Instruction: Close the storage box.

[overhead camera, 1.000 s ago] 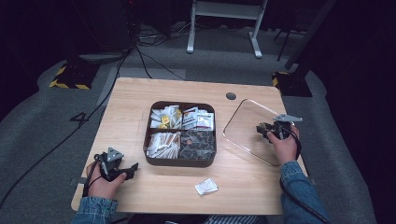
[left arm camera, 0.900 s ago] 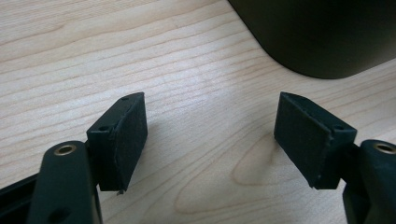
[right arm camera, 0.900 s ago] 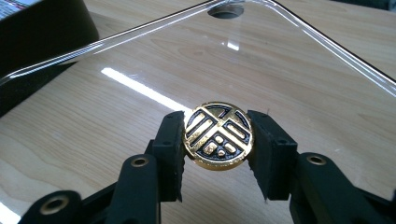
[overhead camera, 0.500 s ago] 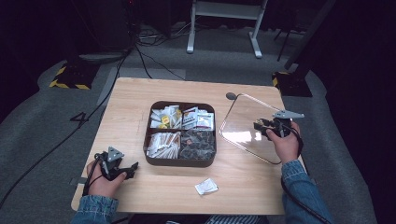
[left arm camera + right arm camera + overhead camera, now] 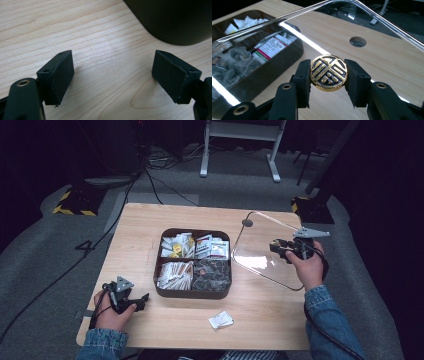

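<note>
Gripping the gold knob [image 5: 328,72] of the clear lid [image 5: 260,251], the right tongs [image 5: 278,248] tilt it beside the tray [image 5: 193,292]; left tongs [image 5: 112,75], just opening, hold nothing above bare tabletop [image 5: 260,320].

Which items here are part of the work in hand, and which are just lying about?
In the job:
- right gripper, shut on the gold knob
- clear lid, tilted up off the table
- dark tray of packets, uncovered

Lying about:
- loose white packet on the table
- left gripper, open over bare wood
</note>
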Available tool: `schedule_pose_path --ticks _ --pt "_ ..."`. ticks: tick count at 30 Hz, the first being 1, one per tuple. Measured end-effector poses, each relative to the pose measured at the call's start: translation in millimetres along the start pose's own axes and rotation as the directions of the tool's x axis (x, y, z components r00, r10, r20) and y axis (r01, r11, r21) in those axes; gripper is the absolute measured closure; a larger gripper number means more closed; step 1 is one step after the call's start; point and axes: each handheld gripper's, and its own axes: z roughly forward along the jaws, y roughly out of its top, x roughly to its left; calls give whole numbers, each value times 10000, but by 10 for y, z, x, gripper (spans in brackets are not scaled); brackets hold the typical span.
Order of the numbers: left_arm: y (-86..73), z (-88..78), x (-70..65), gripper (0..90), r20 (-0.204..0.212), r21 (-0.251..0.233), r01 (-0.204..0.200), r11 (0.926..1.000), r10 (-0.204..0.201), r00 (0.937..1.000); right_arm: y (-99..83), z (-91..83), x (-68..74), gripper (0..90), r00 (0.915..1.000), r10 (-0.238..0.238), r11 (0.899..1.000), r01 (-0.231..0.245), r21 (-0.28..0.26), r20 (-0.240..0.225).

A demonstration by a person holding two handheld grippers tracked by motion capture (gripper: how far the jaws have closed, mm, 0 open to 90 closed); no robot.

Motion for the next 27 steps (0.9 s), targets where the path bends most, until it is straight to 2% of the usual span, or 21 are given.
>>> schedule_pose_path --ticks 6,11,16,17,20,27 --pt "0 0 -3 183 -12 8 9 10000 -9 10000 107 -27 74 590 9997 -23 9999 20 -126 -260" --pt "0 0 -4 184 -18 -1 23 10000 -23 10000 233 -10 181 590 9980 -258 9995 248 -192 -569" --pt "0 0 -2 183 -8 1 8 10000 -8 10000 330 32 264 590 9959 -488 9986 472 -231 -762" --pt "1 3 -2 174 47 20 -25 10000 25 10000 376 64 316 590 9943 -569 9982 550 -230 -904" --pt "5 10 -9 145 94 66 -79 9999 78 9999 407 93 356 590 9931 -600 9981 581 -218 -1005" --pt "15 20 -9 126 130 129 -114 9999 112 9999 529 208 554 589 9870 -843 9964 838 -95 -1367"
